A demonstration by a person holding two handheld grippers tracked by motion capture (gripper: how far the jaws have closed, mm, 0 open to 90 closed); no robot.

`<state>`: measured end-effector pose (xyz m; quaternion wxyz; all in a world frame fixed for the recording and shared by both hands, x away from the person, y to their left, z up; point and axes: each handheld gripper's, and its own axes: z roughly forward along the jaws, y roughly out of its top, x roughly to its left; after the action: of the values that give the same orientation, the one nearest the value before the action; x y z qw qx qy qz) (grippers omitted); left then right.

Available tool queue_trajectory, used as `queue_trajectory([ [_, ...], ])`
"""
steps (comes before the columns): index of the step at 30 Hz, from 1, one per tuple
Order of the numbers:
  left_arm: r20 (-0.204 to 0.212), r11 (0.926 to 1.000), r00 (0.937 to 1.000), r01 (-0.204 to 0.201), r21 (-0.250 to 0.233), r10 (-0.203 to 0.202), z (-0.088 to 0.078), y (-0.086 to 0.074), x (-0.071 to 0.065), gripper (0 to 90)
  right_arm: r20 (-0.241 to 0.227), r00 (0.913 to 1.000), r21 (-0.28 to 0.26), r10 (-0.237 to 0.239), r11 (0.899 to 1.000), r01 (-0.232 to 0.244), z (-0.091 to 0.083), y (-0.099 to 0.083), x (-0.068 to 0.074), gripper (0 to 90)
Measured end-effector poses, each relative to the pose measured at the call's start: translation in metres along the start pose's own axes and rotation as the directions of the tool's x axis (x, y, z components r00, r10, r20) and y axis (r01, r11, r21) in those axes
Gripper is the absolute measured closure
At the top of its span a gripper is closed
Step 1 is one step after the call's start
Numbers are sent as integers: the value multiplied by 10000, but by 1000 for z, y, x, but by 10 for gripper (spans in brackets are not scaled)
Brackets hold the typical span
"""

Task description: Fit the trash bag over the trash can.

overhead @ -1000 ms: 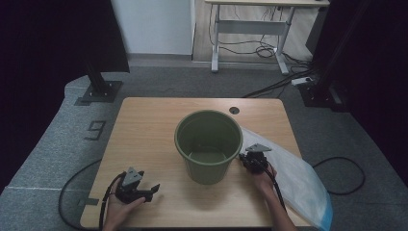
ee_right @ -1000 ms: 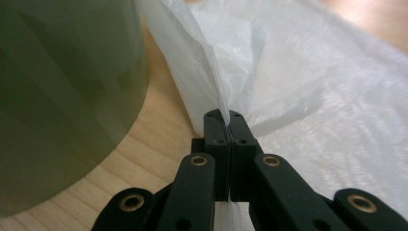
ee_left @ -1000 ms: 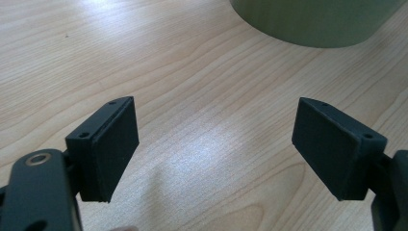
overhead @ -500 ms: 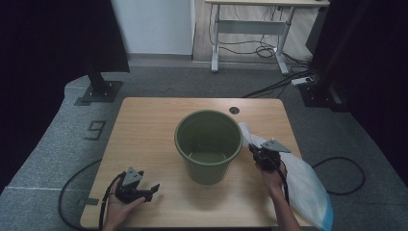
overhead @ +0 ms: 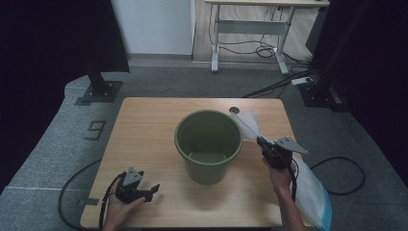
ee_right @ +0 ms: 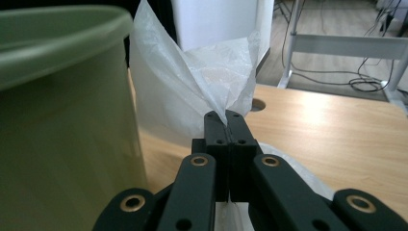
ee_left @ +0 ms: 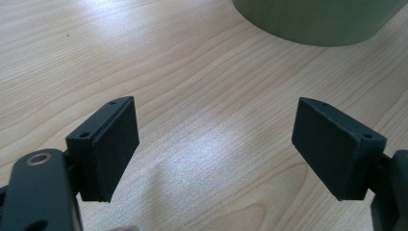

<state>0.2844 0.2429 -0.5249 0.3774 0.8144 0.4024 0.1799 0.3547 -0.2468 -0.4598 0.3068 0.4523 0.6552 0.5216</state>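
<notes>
The work in hand looks like lining the green bucket (overhead: pixel 208 144) with the translucent plastic bag (overhead: pixel 248 123), and it is at an early stage. The right gripper (overhead: pixel 263 143) has its jaws pressed together on an edge of the bag; in the right gripper view the thin film (ee_right: pixel 192 91) fans up and out from the clamped jaws, just beside the bucket wall (ee_right: pixel 62 110). In the high view the pinched part of the bag is lifted off the counter (overhead: pixel 144 130) near the bucket's right rim, while the rest trails down past the counter's right edge toward the floor.

So the pick-up of the bag seems done. The bag is not yet opened, and none of it is inside the bucket or over its rim; the bucket looks empty.

The left gripper (overhead: pixel 144 191) rests low at the near left of the counter, well apart from the bucket, jaws spread with nothing between them; the left gripper view has bare wood (ee_left: pixel 211 144) between the pads. By my reading it has yet to join in, likely to help spread the bag's mouth.
</notes>
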Motion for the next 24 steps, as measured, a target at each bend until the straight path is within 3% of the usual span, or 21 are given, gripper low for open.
queue_trajectory([
  [11, 24, 10000, 10000, 1, 65, -1, 2, -1, 0, 164, 255, 9984, -873, 498, 9951, -474, -28, 20, -19, 888],
  [24, 94, 10000, 9999, 50, 64, -51, 3, -1, 1, 165, 305, 9987, -1538, 404, 9875, -352, -49, 43, -16, 887],
])
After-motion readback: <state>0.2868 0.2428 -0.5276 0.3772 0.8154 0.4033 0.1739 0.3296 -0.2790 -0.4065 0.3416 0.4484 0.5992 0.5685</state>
